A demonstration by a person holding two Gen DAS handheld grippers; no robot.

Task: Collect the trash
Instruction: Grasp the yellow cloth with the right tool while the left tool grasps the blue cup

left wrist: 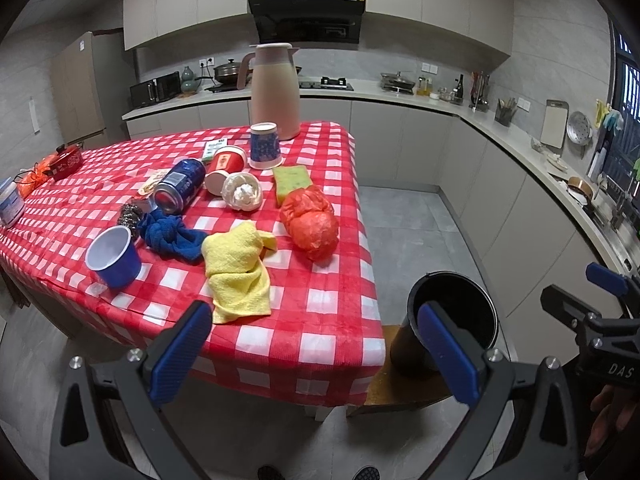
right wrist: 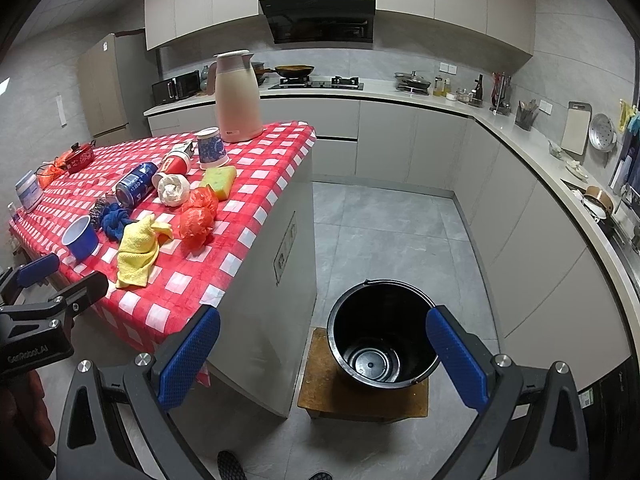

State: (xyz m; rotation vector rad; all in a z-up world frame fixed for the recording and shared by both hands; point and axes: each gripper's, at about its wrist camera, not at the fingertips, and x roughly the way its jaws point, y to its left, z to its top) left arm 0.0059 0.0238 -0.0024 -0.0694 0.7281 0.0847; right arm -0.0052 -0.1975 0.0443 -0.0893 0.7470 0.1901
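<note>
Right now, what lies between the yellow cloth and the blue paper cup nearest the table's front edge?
Bare checked tablecloth separates the yellow cloth from the blue paper cup; the left wrist view shows it.

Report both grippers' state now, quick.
Left gripper: open, holding nothing.
Right gripper: open, holding nothing, above the black bucket.

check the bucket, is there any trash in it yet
No, the right wrist view looks straight down into the black bucket and its bare bottom shows with nothing lying in it.

Bucket [right wrist: 380,336] on stool [right wrist: 320,396], right of table [right wrist: 240,216].
</note>
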